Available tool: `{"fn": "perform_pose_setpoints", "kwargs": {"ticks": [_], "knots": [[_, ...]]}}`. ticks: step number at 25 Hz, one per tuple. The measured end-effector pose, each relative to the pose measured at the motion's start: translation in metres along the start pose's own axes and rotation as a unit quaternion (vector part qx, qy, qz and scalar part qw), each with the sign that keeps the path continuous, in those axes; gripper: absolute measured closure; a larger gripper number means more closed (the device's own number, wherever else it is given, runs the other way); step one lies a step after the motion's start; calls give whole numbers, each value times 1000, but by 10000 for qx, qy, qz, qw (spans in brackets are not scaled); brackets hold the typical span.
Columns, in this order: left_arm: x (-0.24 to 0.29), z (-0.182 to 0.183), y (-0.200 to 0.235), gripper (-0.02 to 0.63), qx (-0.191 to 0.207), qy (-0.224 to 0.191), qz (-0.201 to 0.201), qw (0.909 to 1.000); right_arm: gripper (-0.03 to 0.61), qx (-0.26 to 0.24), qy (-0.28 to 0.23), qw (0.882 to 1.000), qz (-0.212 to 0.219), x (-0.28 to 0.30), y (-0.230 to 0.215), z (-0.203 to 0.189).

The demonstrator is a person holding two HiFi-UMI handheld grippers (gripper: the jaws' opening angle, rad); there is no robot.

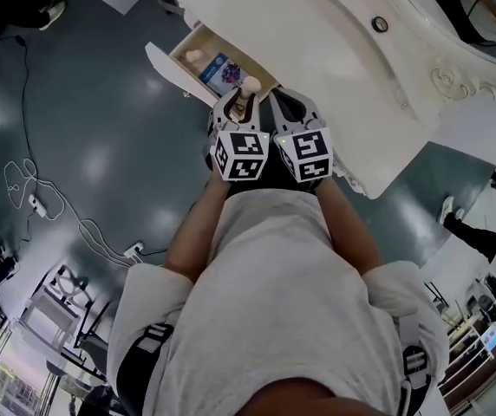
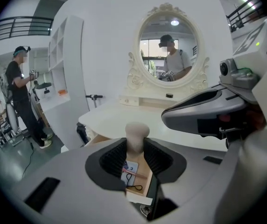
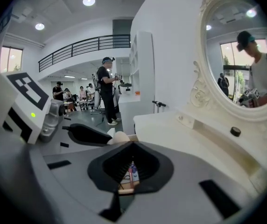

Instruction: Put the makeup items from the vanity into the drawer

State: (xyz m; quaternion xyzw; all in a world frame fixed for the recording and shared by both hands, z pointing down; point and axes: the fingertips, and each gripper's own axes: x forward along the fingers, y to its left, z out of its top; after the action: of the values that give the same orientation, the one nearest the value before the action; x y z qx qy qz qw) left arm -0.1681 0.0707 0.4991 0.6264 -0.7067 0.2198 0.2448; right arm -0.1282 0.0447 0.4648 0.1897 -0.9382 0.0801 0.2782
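Over the open wooden drawer (image 1: 198,43) of the white vanity (image 1: 317,50), my left gripper (image 1: 240,104) is shut on a beige makeup sponge (image 1: 251,85). In the left gripper view the sponge (image 2: 137,133) stands upright between the ribbed pads of the left gripper (image 2: 136,157), its rounded head above them. Below it the drawer (image 2: 145,166) holds a blue packet (image 2: 129,167) and a black loop. The right gripper (image 1: 290,109) hangs shut and empty right beside the left one, with the drawer (image 3: 126,188) showing past the right gripper (image 3: 129,169). A small black round item (image 1: 379,24) lies on the vanity top.
Another beige item (image 1: 194,56) and the blue packet (image 1: 224,74) lie in the drawer. The oval mirror (image 2: 168,50) stands at the vanity's back. A cable (image 1: 40,202) trails over the dark floor at the left. A person (image 2: 20,94) stands by a white shelf unit (image 2: 63,78).
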Motion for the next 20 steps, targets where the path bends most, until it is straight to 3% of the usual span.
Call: {"fn": "perform_pose_setpoints", "kwargs": {"ticks": [12,20], "knots": [[27,-39,45,499,-690,418,664,9945,565,-180,284,9966,749,53,11,-12],[55,-84,66,499,-531,1096,888,9886,565,63,577,9923,1093,90,21,-41]]}}
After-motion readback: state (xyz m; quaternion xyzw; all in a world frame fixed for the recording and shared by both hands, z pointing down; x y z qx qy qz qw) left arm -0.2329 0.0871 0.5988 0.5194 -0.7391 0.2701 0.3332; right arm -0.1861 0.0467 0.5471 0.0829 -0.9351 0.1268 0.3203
